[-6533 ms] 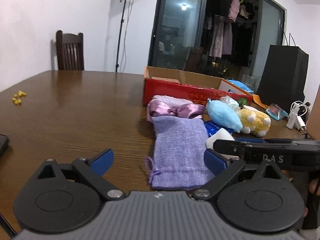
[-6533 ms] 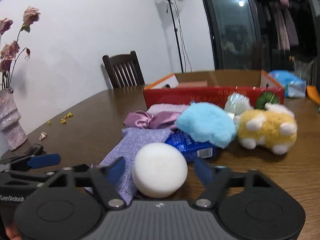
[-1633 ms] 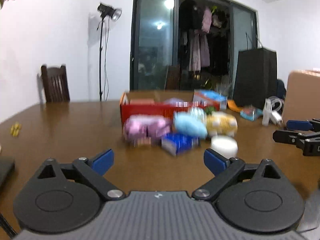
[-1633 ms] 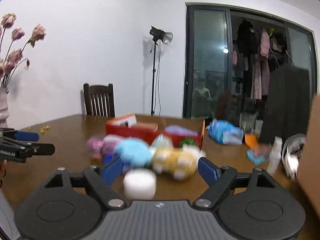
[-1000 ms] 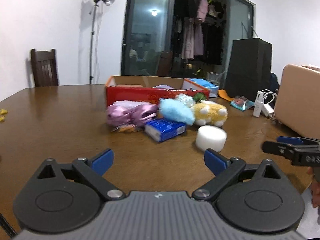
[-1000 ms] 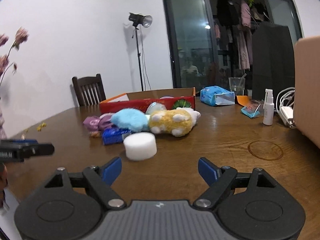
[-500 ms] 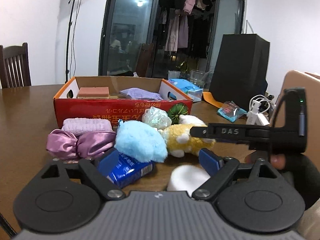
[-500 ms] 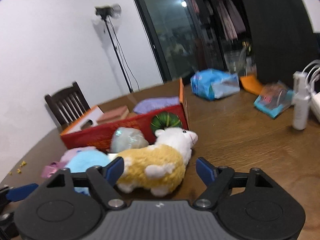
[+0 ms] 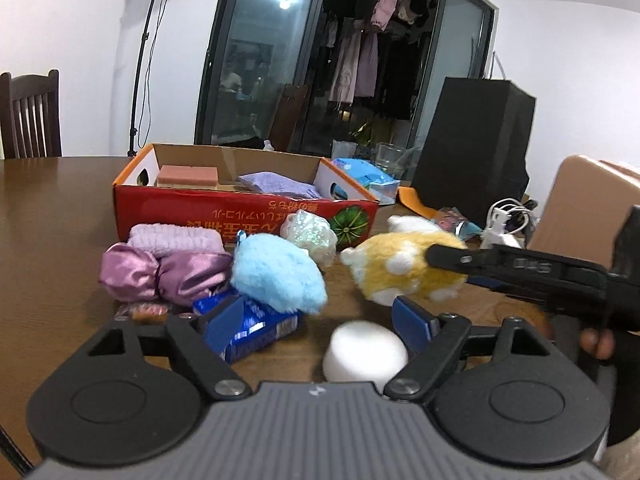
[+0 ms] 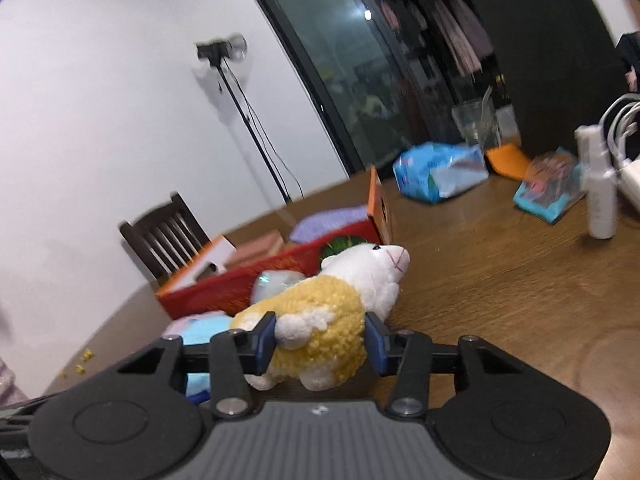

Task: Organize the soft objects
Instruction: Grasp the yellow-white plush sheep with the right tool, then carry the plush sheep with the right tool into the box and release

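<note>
My right gripper (image 10: pixel 320 344) is shut on the yellow and white plush sheep (image 10: pixel 320 320), which lies on the table by the red cardboard box (image 10: pixel 240 280). In the left wrist view the sheep (image 9: pixel 404 268) is at centre right with the right gripper's finger across it. My left gripper (image 9: pixel 320 320) is open and empty, above a white round sponge (image 9: pixel 364 350) and a blue packet (image 9: pixel 248 328). A blue plush (image 9: pixel 276 276), a purple satin bow (image 9: pixel 160 272), a lilac towel (image 9: pixel 172 238) and an iridescent ball (image 9: pixel 308 236) lie before the box (image 9: pixel 240 212).
The box holds a pink sponge (image 9: pixel 188 176) and a purple pouch (image 9: pixel 276 186). A blue tissue pack (image 10: pixel 436 172), a spray bottle (image 10: pixel 600 184), cables and a snack packet (image 10: pixel 548 192) lie at the table's right. A chair (image 10: pixel 168 236) stands behind.
My right gripper has moved in and closed on the plush sheep. My left gripper has come a little nearer the pile and stays open.
</note>
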A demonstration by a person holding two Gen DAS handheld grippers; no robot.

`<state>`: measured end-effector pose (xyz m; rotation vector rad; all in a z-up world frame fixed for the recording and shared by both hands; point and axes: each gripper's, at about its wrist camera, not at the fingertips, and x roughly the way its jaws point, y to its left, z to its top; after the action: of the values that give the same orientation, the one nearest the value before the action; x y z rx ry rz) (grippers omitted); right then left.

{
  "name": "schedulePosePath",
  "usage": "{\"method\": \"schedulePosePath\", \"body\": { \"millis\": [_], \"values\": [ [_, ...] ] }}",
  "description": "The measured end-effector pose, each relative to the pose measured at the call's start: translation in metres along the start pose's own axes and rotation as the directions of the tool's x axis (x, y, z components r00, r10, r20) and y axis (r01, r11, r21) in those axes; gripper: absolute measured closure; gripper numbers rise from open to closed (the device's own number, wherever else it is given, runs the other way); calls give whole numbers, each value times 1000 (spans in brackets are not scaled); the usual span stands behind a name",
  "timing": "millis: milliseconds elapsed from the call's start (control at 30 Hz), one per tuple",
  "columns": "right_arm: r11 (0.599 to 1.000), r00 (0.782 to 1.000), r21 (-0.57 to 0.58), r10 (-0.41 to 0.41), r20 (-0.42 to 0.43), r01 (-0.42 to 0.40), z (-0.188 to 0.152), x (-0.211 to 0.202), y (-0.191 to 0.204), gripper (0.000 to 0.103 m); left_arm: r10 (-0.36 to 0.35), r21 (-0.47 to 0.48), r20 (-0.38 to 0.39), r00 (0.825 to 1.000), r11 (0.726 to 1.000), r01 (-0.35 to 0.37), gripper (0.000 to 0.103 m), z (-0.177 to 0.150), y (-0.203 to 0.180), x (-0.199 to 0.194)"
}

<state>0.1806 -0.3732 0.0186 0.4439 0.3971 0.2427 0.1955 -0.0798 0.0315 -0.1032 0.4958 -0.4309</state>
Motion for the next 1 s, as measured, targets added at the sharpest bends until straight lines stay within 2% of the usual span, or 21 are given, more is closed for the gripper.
{"method": "schedulePosePath", "body": {
  "millis": [133, 233, 300, 433, 567, 700, 867, 967, 1000],
  "values": [
    [994, 995, -38, 99, 1, -99, -18, -50, 23, 57, -62, -33, 12, 998, 997, 63, 19, -15, 1, -37],
    [988, 989, -62, 141, -50, -144, -47, -74, 41, 57, -128, -89, 7, 992, 988, 128, 19, -34, 6, -59],
    [987, 985, -63, 140, -101, -147, -70, -80, 49, 57, -176, -134, -10, 984, 976, 173, 19, -50, 11, -66],
    [991, 983, -84, 89, -158, -103, -103, -83, 60, 54, -149, -176, -57, 987, 975, 137, 19, -76, 15, -72],
    [990, 988, -99, 91, -128, -104, -104, -93, 68, 46, -147, -198, -54, 988, 971, 134, 19, -86, 20, -81],
    [993, 995, -90, 67, -75, -74, -97, -101, 69, 41, -158, -213, -23, 987, 966, 150, 19, -79, 25, -82],
    [999, 996, -21, 41, -80, -43, -101, -94, 59, 39, -200, -246, -36, 979, 951, 185, 21, -72, 28, -62],
    [997, 994, 44, 68, -90, -64, -102, -88, 52, 38, -259, -298, -63, 964, 927, 229, 29, -69, 32, -45],
    [996, 993, 53, 74, -92, -69, -102, -87, 50, 38, -278, -311, -74, 958, 919, 243, 41, -70, 33, -39]
  ]
}}
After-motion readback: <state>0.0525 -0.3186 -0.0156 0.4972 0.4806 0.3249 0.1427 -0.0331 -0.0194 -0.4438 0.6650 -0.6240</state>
